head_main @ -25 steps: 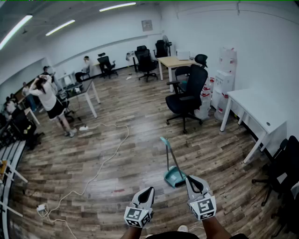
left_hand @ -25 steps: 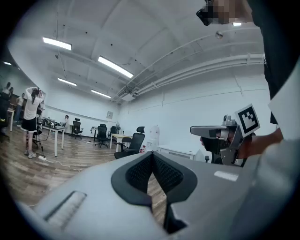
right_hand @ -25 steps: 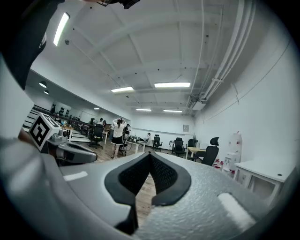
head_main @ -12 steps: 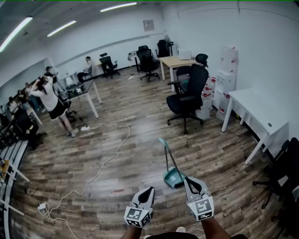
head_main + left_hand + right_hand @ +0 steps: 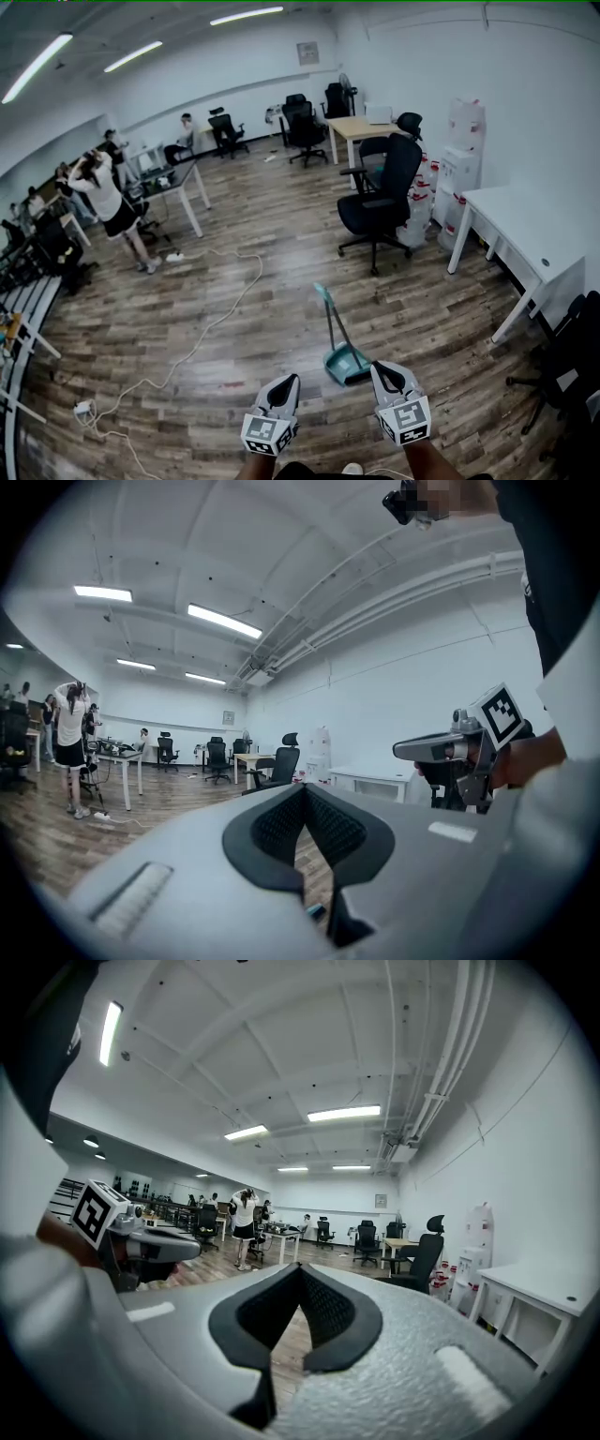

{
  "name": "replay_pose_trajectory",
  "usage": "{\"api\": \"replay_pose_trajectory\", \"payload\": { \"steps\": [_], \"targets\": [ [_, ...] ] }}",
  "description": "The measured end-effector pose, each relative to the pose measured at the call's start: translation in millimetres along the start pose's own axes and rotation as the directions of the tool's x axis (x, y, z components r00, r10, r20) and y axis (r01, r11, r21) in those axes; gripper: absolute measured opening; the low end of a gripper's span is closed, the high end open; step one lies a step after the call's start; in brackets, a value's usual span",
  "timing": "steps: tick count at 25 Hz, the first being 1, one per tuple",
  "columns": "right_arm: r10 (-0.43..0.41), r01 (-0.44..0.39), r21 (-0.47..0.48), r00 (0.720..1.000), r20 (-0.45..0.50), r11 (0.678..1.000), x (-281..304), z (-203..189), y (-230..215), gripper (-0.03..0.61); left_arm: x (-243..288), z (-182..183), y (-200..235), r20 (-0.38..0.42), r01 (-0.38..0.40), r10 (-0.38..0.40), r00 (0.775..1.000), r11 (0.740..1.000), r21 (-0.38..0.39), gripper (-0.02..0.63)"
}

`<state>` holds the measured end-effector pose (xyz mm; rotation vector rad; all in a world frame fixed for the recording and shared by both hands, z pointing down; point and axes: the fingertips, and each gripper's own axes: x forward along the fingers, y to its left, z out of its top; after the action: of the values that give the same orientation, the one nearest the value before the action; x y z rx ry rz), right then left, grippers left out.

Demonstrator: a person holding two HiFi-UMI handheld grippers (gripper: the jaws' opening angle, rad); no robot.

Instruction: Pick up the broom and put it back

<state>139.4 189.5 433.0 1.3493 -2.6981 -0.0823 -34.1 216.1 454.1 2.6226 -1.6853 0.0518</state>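
A teal long-handled broom and dustpan set (image 5: 343, 357) stands upright on the wooden floor, its handle (image 5: 330, 314) leaning up to the left. Both grippers are held level near the bottom of the head view, a short way before it. My left gripper (image 5: 289, 381) is left of the pan, my right gripper (image 5: 385, 368) just right of it. Neither touches it. In the left gripper view the left gripper (image 5: 305, 792) has its jaws together with nothing between them. The right gripper (image 5: 300, 1269) in its own view is likewise shut and holds nothing.
A black office chair (image 5: 380, 192) stands beyond the broom. A white table (image 5: 525, 234) lines the right wall, with a water dispenser (image 5: 464, 150) behind it. A white cable (image 5: 202, 328) snakes across the floor at left. People (image 5: 108, 202) stand by desks at far left.
The whole view has drifted forward: the broom and dustpan now sit lower in the frame and closer to both grippers. Both grippers stay shut and side by side.
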Motion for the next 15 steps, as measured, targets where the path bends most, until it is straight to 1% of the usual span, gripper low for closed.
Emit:
{"api": "replay_pose_trajectory", "payload": {
  "steps": [5,9,15],
  "targets": [
    [0.025,-0.025,0.010,1.000,-0.012,1.000,14,-8,-1,0.002,5,-3,7,-0.019,-0.008,0.008,1.000,1.000,0.013,0.017],
    [0.042,-0.042,0.009,0.999,-0.025,0.999,35,-11,-3,0.003,20,-6,19,-0.028,-0.008,0.008,1.000,1.000,0.011,0.017],
    [0.038,-0.039,-0.007,0.998,-0.041,0.999,72,-6,-10,0.003,46,-5,53,-0.001,-0.011,0.011,1.000,1.000,0.005,0.017]
  ]
}}
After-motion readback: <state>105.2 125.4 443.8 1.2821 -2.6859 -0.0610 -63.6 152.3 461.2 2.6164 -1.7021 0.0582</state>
